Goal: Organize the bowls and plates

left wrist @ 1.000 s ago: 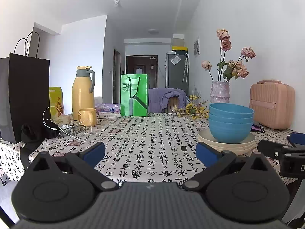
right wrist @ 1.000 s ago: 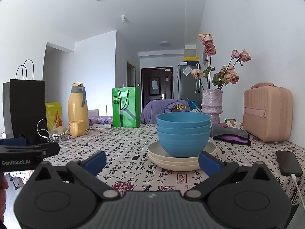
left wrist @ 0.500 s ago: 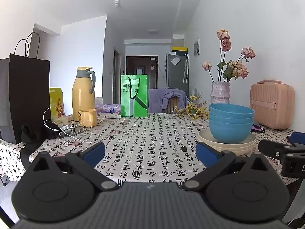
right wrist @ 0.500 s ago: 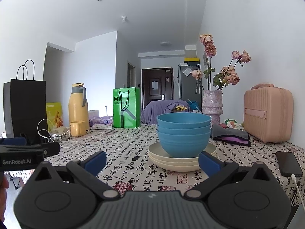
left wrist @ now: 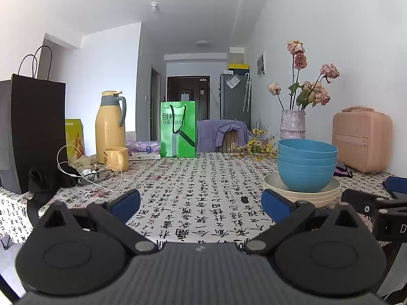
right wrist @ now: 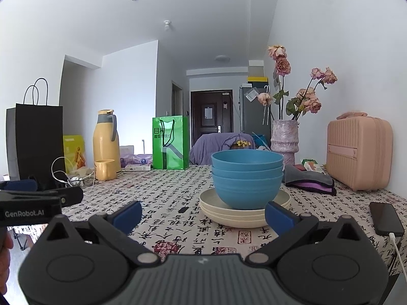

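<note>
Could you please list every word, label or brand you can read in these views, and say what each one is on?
"GenRobot.AI": side of the left gripper, seen in the right wrist view.
"D": cut-off letter on the right gripper, left wrist view.
Green bag: large character "目" readable; the rest blurred.
Tablecloth: calligraphy print, too distorted to read.

Three blue bowls [right wrist: 247, 183] sit nested upright, one inside the next, right in the middle of a stack of cream plates [right wrist: 241, 214]. The plates lie flat on the patterned bench [right wrist: 178, 193], and the whole pile stands level and untouched.
</note>
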Tool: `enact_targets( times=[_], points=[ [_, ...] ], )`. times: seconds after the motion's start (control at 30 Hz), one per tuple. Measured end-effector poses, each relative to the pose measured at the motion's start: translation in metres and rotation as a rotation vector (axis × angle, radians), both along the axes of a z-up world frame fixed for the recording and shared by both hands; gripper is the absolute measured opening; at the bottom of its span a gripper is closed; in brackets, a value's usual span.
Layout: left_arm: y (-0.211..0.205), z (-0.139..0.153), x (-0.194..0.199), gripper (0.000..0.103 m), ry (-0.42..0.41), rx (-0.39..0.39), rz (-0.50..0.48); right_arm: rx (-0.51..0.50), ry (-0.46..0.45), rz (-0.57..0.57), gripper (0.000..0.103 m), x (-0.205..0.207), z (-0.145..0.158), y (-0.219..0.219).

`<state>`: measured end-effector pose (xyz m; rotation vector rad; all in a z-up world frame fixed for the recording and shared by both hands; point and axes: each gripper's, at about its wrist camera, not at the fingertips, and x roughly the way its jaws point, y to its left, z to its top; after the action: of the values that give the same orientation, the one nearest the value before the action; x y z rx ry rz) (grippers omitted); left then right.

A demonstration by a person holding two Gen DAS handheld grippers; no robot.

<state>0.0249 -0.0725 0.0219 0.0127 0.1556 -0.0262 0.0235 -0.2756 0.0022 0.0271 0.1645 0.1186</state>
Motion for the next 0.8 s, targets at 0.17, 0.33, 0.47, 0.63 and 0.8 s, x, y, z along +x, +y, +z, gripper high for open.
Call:
enact_targets(
  times=[0.17, 0.33, 0.47, 0.63, 0.8],
  points=[
    [0.0002, 0.0, -0.0003, 0.103, 0.001, -0.002, 0.001, -0.005, -0.002, 0.005, 0.103, -0.0004, 0.0002, -0.0001],
    [0.0002, 0.0003, 0.0001, 0.103, 0.001, -0.002, 0.001, -0.008, -0.003, 0.006, 0.103, -0.0003, 0.0003, 0.0],
    [0.0002, 0.0003, -0.0003, 0.103, 0.0, -0.001, 0.002, -0.01, -0.009, 0.011, 0.103, -0.0011, 0.0006, 0.0009],
    [0.0002, 0.0008, -0.0007, 0.103, -0.002, 0.001, 0.003, -0.004, -0.011, 0.009, 0.103, -0.0017, 0.0003, 0.0],
    [0.001, 0.001, -0.0005, 0.103, -0.005, -0.002, 0.002, -0.003, -0.005, 0.013, 0.103, -0.0007, 0.0, -0.0006]
  ],
)
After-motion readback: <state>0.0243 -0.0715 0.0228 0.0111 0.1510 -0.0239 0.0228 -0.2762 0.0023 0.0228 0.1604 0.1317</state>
